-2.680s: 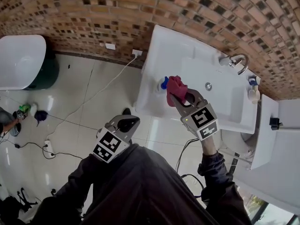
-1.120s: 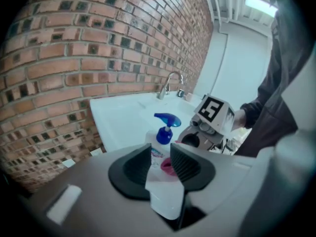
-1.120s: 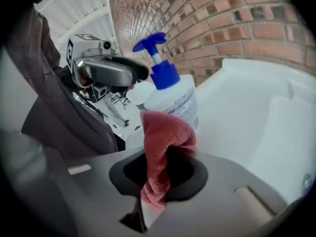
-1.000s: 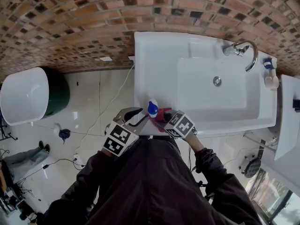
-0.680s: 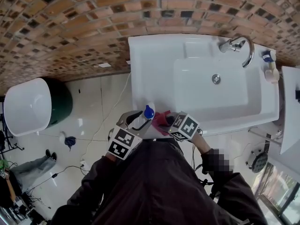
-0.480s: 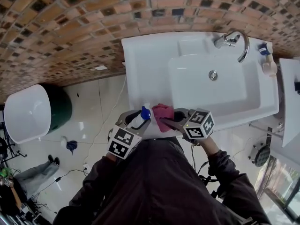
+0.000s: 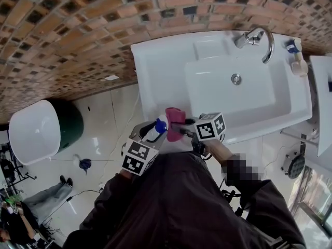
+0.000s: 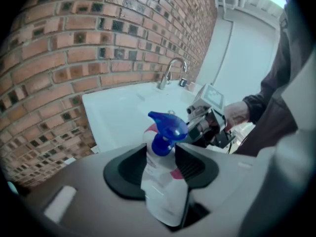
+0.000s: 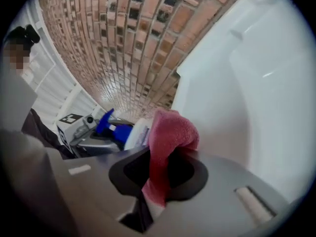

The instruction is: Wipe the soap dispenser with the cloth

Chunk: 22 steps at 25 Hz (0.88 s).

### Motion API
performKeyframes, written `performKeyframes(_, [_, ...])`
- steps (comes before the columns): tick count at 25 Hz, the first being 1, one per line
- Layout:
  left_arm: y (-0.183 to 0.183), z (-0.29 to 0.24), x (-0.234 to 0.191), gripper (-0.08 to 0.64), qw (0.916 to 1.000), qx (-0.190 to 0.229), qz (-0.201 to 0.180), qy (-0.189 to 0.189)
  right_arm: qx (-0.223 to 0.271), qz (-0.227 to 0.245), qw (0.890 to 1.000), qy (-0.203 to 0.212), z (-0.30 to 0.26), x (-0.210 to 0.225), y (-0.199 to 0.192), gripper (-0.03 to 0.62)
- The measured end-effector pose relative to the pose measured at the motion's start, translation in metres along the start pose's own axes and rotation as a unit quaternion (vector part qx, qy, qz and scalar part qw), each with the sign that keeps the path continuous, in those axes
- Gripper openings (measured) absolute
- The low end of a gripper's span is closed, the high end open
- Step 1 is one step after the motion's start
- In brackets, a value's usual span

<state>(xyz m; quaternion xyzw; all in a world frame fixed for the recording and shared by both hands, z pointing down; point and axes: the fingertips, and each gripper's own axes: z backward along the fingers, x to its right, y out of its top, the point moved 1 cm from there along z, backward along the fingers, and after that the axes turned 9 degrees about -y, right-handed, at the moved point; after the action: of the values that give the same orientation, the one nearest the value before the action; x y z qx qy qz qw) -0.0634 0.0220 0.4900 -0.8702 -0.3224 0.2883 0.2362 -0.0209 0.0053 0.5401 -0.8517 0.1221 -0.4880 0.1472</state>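
The soap dispenser [image 7: 154, 130], a white bottle with a blue pump head, is held over the sink's front left corner. My left gripper [image 7: 151, 132] is shut on its body; in the left gripper view the dispenser [image 8: 163, 181] stands upright between both pads of my left gripper [image 8: 162, 154]. My right gripper [image 7: 180, 128] is shut on a pink cloth [image 7: 175, 116], bunched up just right of the pump head and touching or nearly touching it. In the right gripper view the cloth [image 9: 168, 135] rises out of my right gripper [image 9: 165, 169], with the dispenser [image 9: 132, 132] just beyond it.
The white sink [image 7: 155, 61] is set against a brick wall [image 7: 78, 30], with a chrome faucet [image 7: 258, 37] at its back and a second small bottle [image 7: 297, 62] at its far right. A white oval fixture [image 7: 31, 131] stands on the tiled floor to the left, near some cables.
The dispenser stood on the sink's left rim; my left gripper has since closed on it and lifted it. My right gripper rolled and rose, bringing the cloth up beside the pump head.
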Motion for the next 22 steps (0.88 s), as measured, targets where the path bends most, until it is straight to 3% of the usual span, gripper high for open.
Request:
performKeyframes(2, [0.0, 0.0, -0.001, 0.193, 1.0, 0.0, -0.003, 0.005, -0.03, 0.054, 0.996, -0.057, -0.011, 0.017, -0.008, 0.058])
performKeyframes(5, [0.0, -0.001, 0.001, 0.193, 0.9998, -0.008, -0.005, 0.015, -0.086, 0.187, 0.971, -0.123, -0.022, 0.03, -0.024, 0.058])
performKeyframes(7, [0.001, 0.0, 0.002, 0.203, 0.9994, -0.022, 0.003, 0.027, -0.1, 0.233, 0.958, -0.135, -0.023, 0.028, -0.025, 0.058])
performKeyframes(11, [0.002, -0.003, 0.001, 0.269, 0.9974, -0.043, 0.015, 0.057, -0.094, 0.241, 0.958, -0.127, -0.019, 0.022, -0.024, 0.058])
performKeyframes(15, [-0.007, -0.02, 0.001, 0.278, 0.9945, -0.076, 0.024, 0.067, -0.087, 0.271, 0.951, -0.119, -0.015, 0.012, -0.026, 0.058])
performKeyframes(22, [-0.007, -0.023, 0.001, 0.234, 0.9915, -0.112, -0.045, 0.049, -0.051, 0.263, 0.955, -0.126, 0.011, 0.015, -0.014, 0.058])
